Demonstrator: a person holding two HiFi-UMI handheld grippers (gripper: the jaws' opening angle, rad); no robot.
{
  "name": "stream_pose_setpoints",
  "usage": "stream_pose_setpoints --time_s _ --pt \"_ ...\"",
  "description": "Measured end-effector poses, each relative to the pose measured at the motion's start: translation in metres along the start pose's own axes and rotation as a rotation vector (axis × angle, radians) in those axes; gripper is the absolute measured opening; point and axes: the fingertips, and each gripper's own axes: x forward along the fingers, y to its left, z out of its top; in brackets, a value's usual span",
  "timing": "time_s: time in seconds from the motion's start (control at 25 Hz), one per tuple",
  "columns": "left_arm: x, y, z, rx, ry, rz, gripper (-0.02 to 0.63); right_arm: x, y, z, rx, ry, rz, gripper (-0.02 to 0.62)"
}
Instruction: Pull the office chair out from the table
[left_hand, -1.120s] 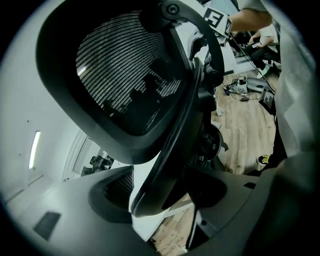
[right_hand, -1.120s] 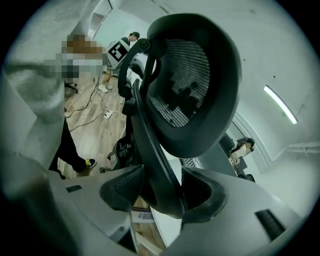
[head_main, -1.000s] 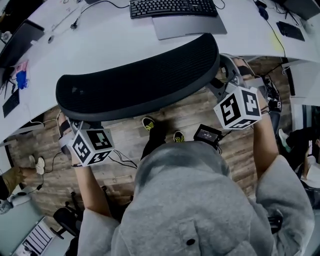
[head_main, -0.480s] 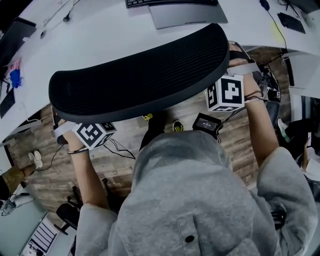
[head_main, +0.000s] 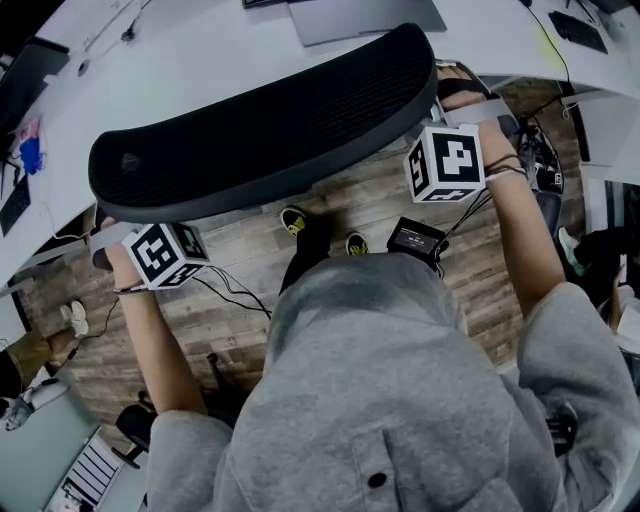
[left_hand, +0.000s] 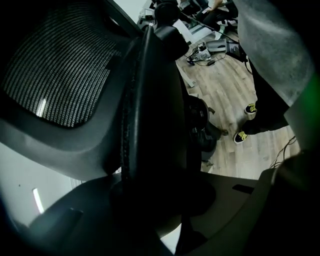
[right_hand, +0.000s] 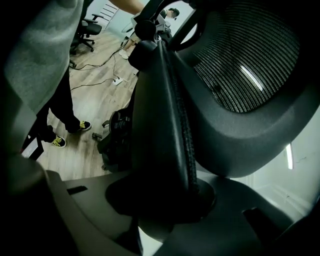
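The office chair's black mesh backrest stands against the white table, seen from above in the head view. My left gripper is at the backrest's left end, its marker cube just below the rim. My right gripper is at the right end. In the left gripper view the backrest's side edge runs between the jaws of the left gripper. The right gripper holds the opposite edge the same way. Both pairs of jaws have just been closing, and their pads press on the frame.
A laptop lies on the table beyond the chair. On the wooden floor are a small black box with cables and my shoes. Another chair's base stands at the lower left, and the table's edge curves round both sides.
Both grippers have sunk and rolled onto the ends of the backrest, and their jaws have closed round its side edges. The marker cubes now sit closer under the rim.
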Motion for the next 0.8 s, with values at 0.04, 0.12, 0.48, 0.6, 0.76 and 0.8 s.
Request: stream_pose_setpoints --time_s 0.04,0.12,0.48,0.6,0.76,0.8 --pt "-0.001 0.001 0.001 -0.006 -0.001 -0.001 0.100 0.000 0.000 -0.001 -0.004 -0.004 0.001 0.136" --pt "-0.002 0.004 0.006 -0.010 -0.011 -0.006 0.101 -0.001 0.000 -0.002 -0.010 -0.008 0.006 0.132" --pt "-0.014 -0.004 0.010 -0.023 0.008 -0.009 0.100 -0.010 0.010 -0.002 -0.044 -0.024 0.034 0.103" --pt "-0.021 -0.012 0.009 -0.030 0.015 -0.010 0.100 -0.015 0.016 0.000 -0.049 -0.029 0.037 0.101" --pt "-0.032 -0.022 0.008 -0.044 0.025 -0.009 0.101 -0.023 0.023 0.003 -0.059 -0.037 0.038 0.102" --pt "-0.034 -0.024 0.009 -0.047 0.025 -0.009 0.100 -0.025 0.024 0.002 -0.062 -0.039 0.041 0.101"
